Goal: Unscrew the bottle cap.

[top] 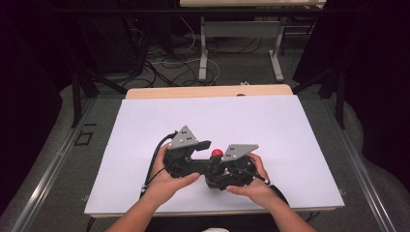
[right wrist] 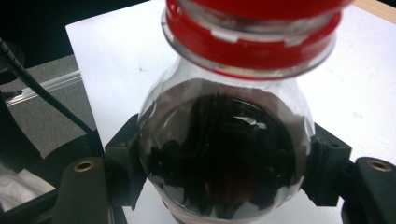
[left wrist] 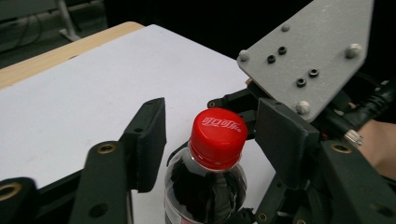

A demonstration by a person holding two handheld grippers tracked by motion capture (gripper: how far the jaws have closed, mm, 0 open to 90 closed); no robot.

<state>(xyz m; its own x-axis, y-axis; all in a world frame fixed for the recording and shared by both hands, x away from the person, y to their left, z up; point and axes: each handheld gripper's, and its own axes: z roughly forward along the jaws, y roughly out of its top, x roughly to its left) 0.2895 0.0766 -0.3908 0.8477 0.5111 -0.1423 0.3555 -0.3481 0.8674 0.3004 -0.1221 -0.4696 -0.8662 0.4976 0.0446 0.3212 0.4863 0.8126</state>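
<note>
Right gripper (right wrist: 224,186) clamps the dark cola-filled clear plastic bottle (right wrist: 224,163); left gripper (left wrist: 210,140) stands open astride its red screw cap (left wrist: 218,135), which an off-centre closing could tip.

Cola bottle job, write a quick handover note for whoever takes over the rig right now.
Right claw: shut on the cola bottle, clamped on its shoulder below the neck, holding it upright over the white table.
Left claw: open, one jaw on each side of the red cap, not touching it.
Done: bottle secured, left claw lined up at the cap.
Left: the cap is still on; probably close on it and twist it off.
</note>
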